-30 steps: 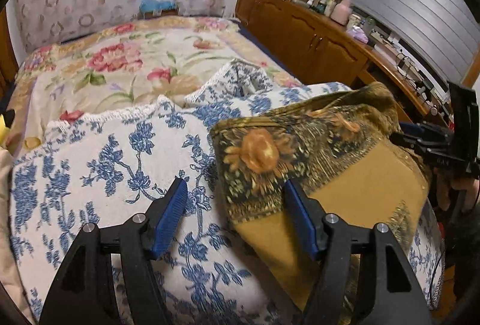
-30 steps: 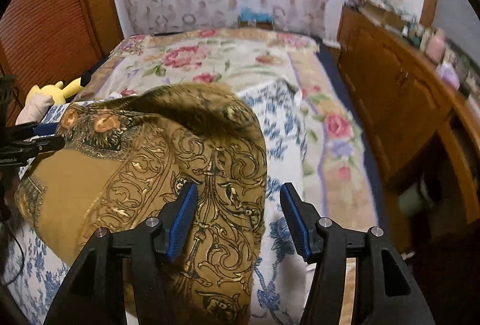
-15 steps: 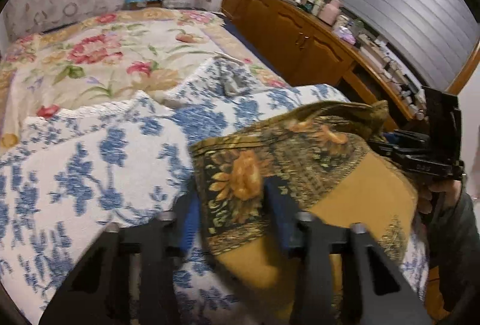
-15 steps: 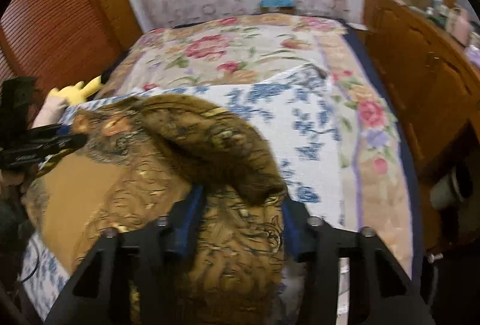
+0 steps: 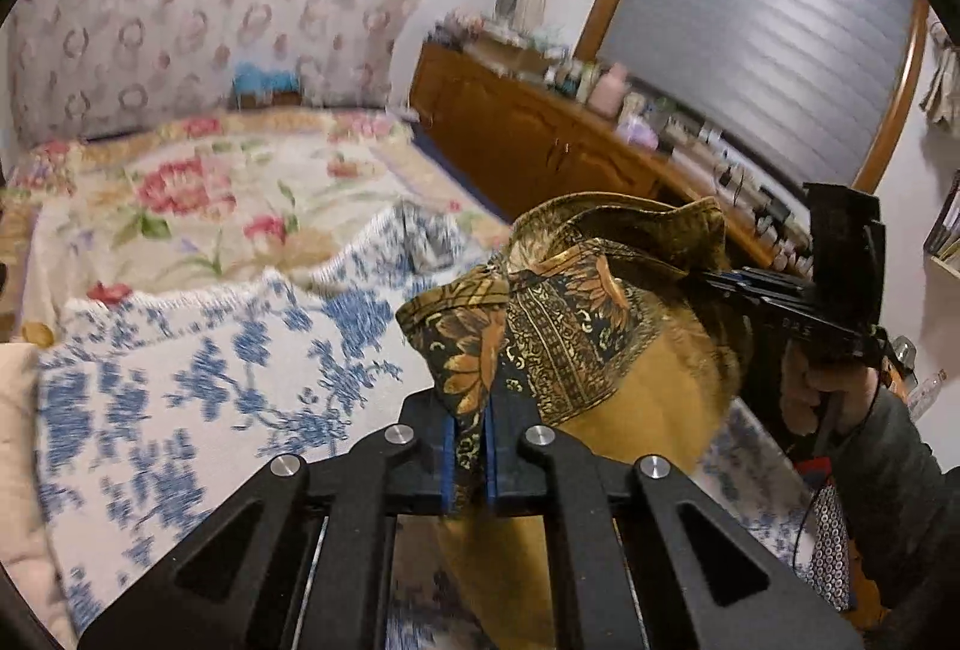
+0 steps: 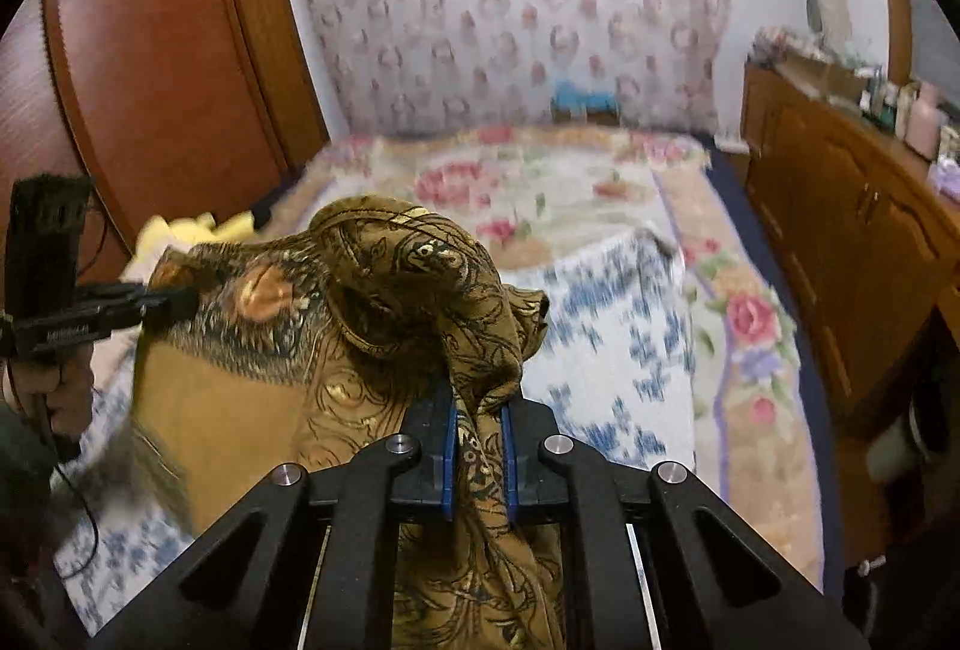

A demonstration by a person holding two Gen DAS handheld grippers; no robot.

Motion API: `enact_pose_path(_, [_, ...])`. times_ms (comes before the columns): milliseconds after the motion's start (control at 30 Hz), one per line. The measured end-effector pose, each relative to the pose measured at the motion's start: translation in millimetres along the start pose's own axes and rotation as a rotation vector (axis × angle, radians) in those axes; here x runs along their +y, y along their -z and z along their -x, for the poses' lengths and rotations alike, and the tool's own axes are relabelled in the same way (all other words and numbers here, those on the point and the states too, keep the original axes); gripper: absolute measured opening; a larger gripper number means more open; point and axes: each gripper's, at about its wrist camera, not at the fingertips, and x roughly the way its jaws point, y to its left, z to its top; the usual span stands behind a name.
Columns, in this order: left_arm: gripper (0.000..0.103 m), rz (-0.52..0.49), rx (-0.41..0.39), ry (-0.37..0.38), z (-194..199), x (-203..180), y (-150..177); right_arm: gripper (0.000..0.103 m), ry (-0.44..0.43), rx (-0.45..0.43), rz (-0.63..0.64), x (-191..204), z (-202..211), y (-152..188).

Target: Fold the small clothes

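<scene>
A brown and gold patterned garment [image 5: 570, 350] hangs lifted between my two grippers above the bed. In the left wrist view my left gripper [image 5: 469, 410] has its blue pads pinching a flowered corner of it, the jaws closing on the cloth. My right gripper [image 5: 696, 278] grips the far edge at the right, held by a hand [image 5: 822, 380]. In the right wrist view the right gripper [image 6: 477, 410] is closing, its pads squeezing a bunched fold of the garment [image 6: 390, 290]. The left gripper [image 6: 180, 299] bites the cloth at the left.
A white blanket with blue flowers [image 5: 210, 380] lies under the garment, on a floral bedspread [image 5: 210, 182]. A wooden sideboard [image 5: 528, 140] crowded with bottles runs along the right. A wooden wardrobe [image 6: 150, 50] and a yellow soft toy [image 6: 174, 230] are at the left.
Both grippers went from open around the garment's edges to pinched on the cloth. Both have risen, lifting the garment off the blanket so that it bunches up.
</scene>
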Motion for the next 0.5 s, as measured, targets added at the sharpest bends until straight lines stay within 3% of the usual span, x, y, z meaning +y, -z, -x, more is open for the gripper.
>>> enact_pose_path(233, [0.007,0.029,-0.147,-0.066,79,14,7,0.011,-0.061,-0.125,0.088,49,19,-14])
enact_pose_path(500, [0.007,0.108,-0.256,-0.248,166,65,39,0.011,-0.198,-0.148,0.256,130,-18,-54])
